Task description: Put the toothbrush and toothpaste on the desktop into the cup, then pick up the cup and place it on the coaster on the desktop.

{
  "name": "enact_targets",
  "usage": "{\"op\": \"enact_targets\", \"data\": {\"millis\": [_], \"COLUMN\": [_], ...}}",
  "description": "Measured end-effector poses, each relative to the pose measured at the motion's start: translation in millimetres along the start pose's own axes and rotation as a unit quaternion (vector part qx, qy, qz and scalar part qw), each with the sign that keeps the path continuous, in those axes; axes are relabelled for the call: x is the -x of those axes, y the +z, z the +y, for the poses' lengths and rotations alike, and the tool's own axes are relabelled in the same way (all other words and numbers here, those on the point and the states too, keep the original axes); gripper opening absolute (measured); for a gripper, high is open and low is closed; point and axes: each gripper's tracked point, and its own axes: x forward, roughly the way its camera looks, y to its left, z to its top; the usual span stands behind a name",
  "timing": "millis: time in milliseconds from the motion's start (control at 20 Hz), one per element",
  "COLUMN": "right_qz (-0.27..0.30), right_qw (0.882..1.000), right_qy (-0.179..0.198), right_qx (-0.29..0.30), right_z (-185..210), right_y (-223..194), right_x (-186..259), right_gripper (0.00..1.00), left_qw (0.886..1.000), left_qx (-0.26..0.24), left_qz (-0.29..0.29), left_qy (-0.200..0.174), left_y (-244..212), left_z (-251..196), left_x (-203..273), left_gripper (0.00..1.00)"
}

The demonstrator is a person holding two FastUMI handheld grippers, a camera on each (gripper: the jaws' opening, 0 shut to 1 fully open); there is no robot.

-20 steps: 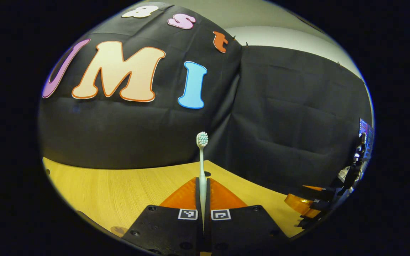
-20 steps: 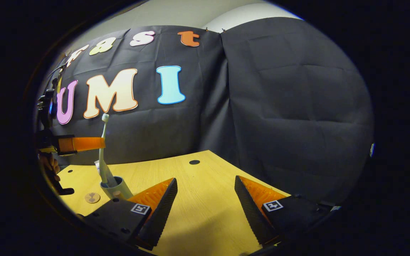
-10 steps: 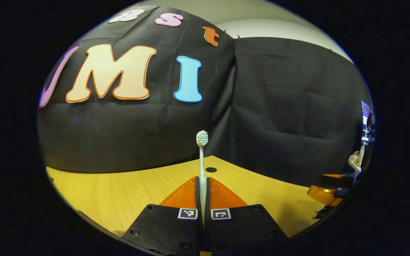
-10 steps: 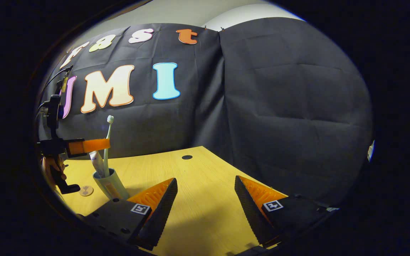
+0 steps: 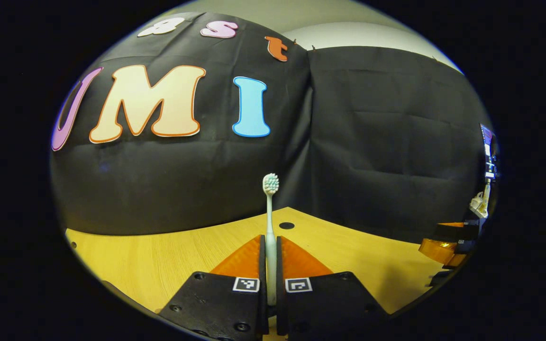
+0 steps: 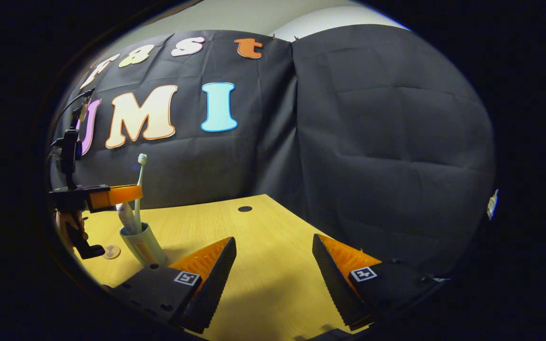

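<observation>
A pale toothbrush (image 5: 270,189) stands upright between the fingers of my left gripper (image 5: 270,240), which is shut on its handle. In the right gripper view the toothbrush (image 6: 139,182) has its lower end inside a light green cup (image 6: 144,245). A toothpaste tube (image 6: 124,217) leans in the same cup. The left gripper (image 6: 126,194) grips the brush stem above the rim, and a hand (image 6: 67,221) holds that gripper. A small round coaster (image 6: 111,252) lies on the table just left of the cup. My right gripper (image 6: 273,237) hangs open over the table with nothing between its fingers.
The wooden table (image 6: 263,284) has a dark round hole (image 6: 244,209) near its back corner, against the black cloth wall. In the left gripper view the right gripper (image 5: 439,248) sits at the far right edge, and the hole (image 5: 286,225) lies just beyond the brush.
The toothbrush has dropped into the cup next to the toothpaste and now stands straighter. The left fingers have eased very slightly apart. The right gripper has barely moved.
</observation>
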Motion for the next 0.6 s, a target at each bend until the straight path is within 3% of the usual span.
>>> {"op": "enact_targets", "data": {"millis": [600], "right_qz": [0.007], "right_qw": [1.000], "right_qy": [0.000], "right_qx": [0.000], "right_z": [9], "right_y": [5], "right_x": [7], "right_gripper": [0.99], "left_qw": [1.000], "left_qx": [-0.011], "left_qz": [0.024], "left_qy": [-0.003], "left_y": [-3], "left_z": [-4], "left_x": [22], "left_gripper": [0.07]}}
